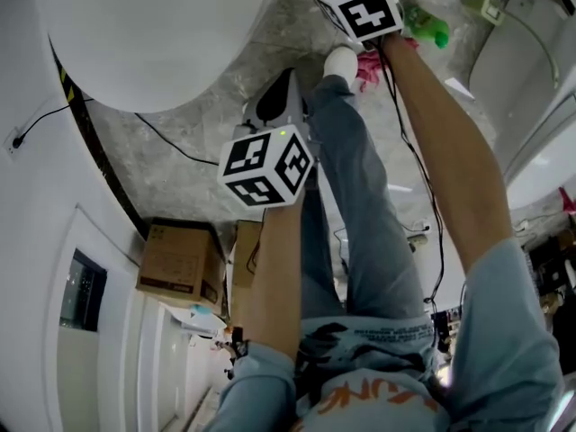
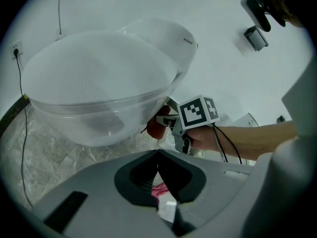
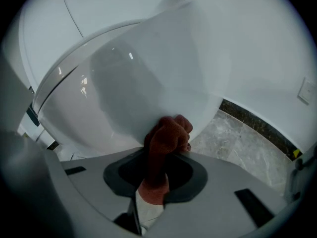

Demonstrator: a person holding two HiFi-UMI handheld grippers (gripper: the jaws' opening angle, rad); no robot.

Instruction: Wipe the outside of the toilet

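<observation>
The white toilet bowl (image 3: 138,83) fills the right gripper view, and its rounded underside (image 2: 99,88) shows in the left gripper view. My right gripper (image 3: 166,152) is shut on a red cloth (image 3: 167,135), which is pressed against the lower outside of the bowl. From the left gripper view, that cloth (image 2: 155,128) sits under the bowl's rim, at the tip of the right gripper (image 2: 163,121). My left gripper (image 2: 158,155) is held back from the bowl, its jaws together with nothing between them. In the head view the left gripper (image 1: 274,102) hangs over the floor below the bowl (image 1: 153,25).
The grey marble floor (image 3: 242,143) runs under the bowl. A black cable (image 1: 171,142) trails across it from a wall socket (image 1: 16,140). Cardboard boxes (image 1: 180,264) stand by the wall. The person's leg (image 1: 360,214) and white shoe (image 1: 340,61) are near a green item (image 1: 430,27).
</observation>
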